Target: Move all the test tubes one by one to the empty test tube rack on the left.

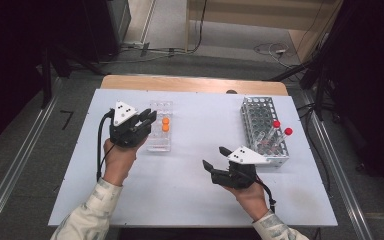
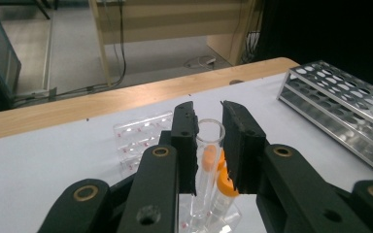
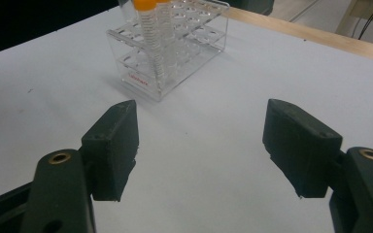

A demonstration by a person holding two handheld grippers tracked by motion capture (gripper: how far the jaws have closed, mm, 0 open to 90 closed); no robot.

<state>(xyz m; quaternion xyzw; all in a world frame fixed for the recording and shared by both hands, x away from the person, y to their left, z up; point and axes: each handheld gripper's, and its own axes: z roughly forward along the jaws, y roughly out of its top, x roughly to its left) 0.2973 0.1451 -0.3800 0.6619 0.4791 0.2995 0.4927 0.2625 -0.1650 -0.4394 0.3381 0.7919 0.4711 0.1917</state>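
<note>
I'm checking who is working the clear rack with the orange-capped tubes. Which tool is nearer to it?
Left. The left tool is right at the clear rack, closed on an open tube there. The right tool hangs open over bare table, well apart.

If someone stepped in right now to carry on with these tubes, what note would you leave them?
Left tongs: shut on an open clear tube, over the clear plastic rack.
Right tongs: open, holding nothing, above bare table.
Clear rack holds two orange-capped tubes. Metal rack at right holds two red-capped tubes.
Done: clear tube gripped.
Left: probably seating or moving that tube; I can't tell whether it is going in or coming out.
</note>
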